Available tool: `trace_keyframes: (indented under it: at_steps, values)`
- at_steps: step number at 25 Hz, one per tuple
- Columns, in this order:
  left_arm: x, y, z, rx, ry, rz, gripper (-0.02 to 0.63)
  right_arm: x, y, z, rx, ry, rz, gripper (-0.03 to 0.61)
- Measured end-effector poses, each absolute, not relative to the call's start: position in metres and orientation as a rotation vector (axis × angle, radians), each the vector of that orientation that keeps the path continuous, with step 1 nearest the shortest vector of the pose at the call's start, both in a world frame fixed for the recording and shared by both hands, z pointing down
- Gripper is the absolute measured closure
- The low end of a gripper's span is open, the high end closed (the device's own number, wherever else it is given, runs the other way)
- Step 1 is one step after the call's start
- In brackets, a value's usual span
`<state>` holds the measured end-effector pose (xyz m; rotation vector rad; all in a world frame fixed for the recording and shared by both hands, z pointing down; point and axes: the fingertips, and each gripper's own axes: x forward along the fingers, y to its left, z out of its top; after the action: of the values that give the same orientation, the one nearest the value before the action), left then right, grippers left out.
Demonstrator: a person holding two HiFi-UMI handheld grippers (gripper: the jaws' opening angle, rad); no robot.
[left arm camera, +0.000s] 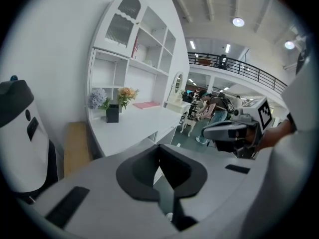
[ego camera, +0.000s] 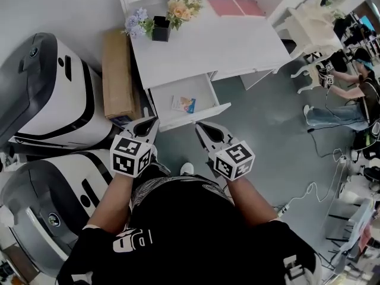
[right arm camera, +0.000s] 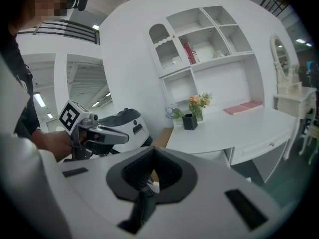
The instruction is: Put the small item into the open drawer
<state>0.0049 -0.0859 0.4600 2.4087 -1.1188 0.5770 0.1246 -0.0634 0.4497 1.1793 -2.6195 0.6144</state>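
Observation:
The white desk (ego camera: 225, 46) has its drawer (ego camera: 199, 115) pulled out toward me. A small blue, white and orange packet (ego camera: 183, 104) lies flat inside the drawer. My left gripper (ego camera: 152, 122) hovers just in front of the drawer's left corner, jaws together and holding nothing. My right gripper (ego camera: 200, 125) hangs in front of the drawer's right end, also shut and empty. In the left gripper view the right gripper (left arm camera: 222, 131) shows to the right. In the right gripper view the left gripper (right arm camera: 112, 133) shows to the left.
A black vase with flowers (ego camera: 160, 28) and pink pads (ego camera: 236, 6) sit on the desk's far side. A brown cardboard box (ego camera: 117, 73) and white-and-black machines (ego camera: 53, 100) stand at the left. A white chair (ego camera: 309, 28) and people (ego camera: 356, 94) are at the right.

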Motion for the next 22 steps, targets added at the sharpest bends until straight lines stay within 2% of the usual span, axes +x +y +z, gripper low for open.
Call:
trace_keyframes:
  at_steps: [8,22]
  values:
    - [0.018,-0.062,0.467,2.416,-1.115,0.635,0.6,0.141,-0.038,0.457,1.178,-2.639,0.648,0.571]
    - [0.002,-0.101,0.453,2.535,-0.986,0.678,0.6,0.108,-0.055,0.455,1.293,-2.56,0.671,0.571]
